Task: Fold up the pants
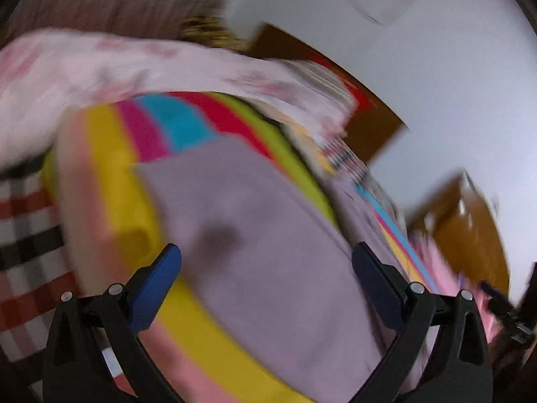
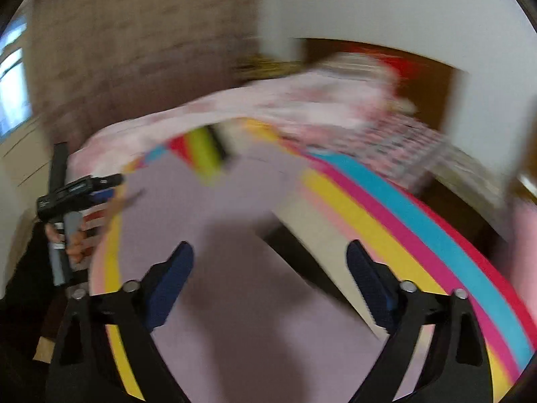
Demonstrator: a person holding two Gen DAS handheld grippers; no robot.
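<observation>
The lilac pants (image 1: 268, 235) lie flat on a bedspread of bright stripes (image 1: 110, 174). My left gripper (image 1: 268, 268) hangs over them, open, with nothing between its blue pads. In the right wrist view the pants (image 2: 208, 208) spread from the centre to the left. My right gripper (image 2: 270, 255) stands open above them, holding nothing. At the left edge of that view a hand (image 2: 75, 245) holds the left gripper (image 2: 110, 184) just past the edge of the pants. Both views are blurred.
A pink flowered blanket (image 2: 268, 110) is heaped along the far side of the bedspread (image 2: 386, 221). A red and black checked cloth (image 1: 27, 235) lies at the left. Brown wooden furniture (image 1: 470, 235) and a white wall (image 1: 436, 84) stand behind.
</observation>
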